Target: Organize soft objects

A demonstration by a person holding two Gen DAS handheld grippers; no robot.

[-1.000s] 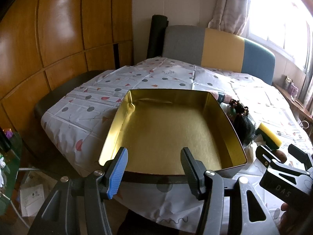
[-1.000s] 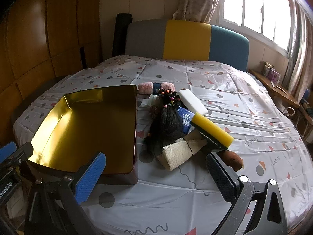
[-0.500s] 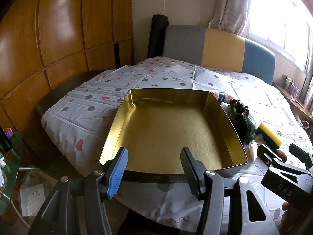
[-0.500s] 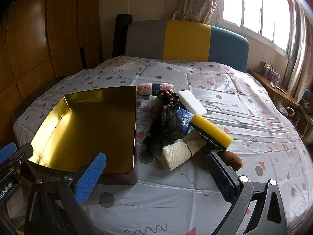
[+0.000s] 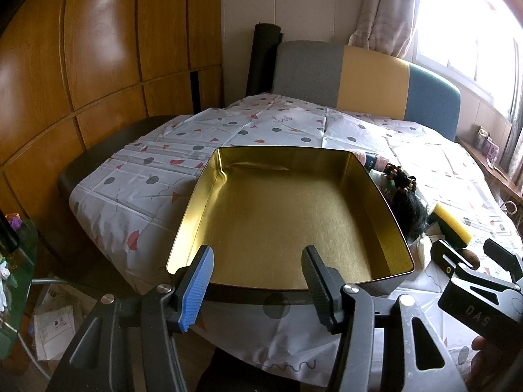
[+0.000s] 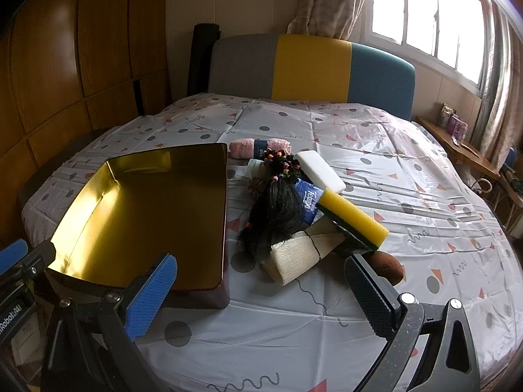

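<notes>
— Two grippers, both with their jaws spread and nothing between them. The left gripper [image 5: 258,276] hangs over the near edge of the gold tin [image 5: 287,219], which sits on the patterned sheet [image 5: 157,176] covering the bed.

— And the right gripper [image 6: 264,289]?

— Low over the sheet [image 6: 408,176], in front of the heap of soft things, touching none of them. The tin [image 6: 143,215] lies to its left, just beside the heap.

— What does the heap hold?

— A yellow sponge [image 6: 353,217] with a dark underside rests tilted on a beige folded cloth [image 6: 300,251] tied with a thin band. A black hairpiece [image 6: 278,209] with coloured beads lies beside the cloth, partly over a blue tissue pack [image 6: 307,197]. A white block [image 6: 322,171] sits behind the sponge, and a pink rolled towel [image 6: 261,147] lies farthest back. A brown rounded thing [image 6: 385,263] sits just behind the right gripper's dark finger [image 6: 369,297]; what it is cannot be told.

— Anything inside the tin?

— Only its bare gold floor shows. From the left wrist view the sponge [image 5: 452,225] and hairpiece [image 5: 408,205] peek past the tin's right wall.
</notes>
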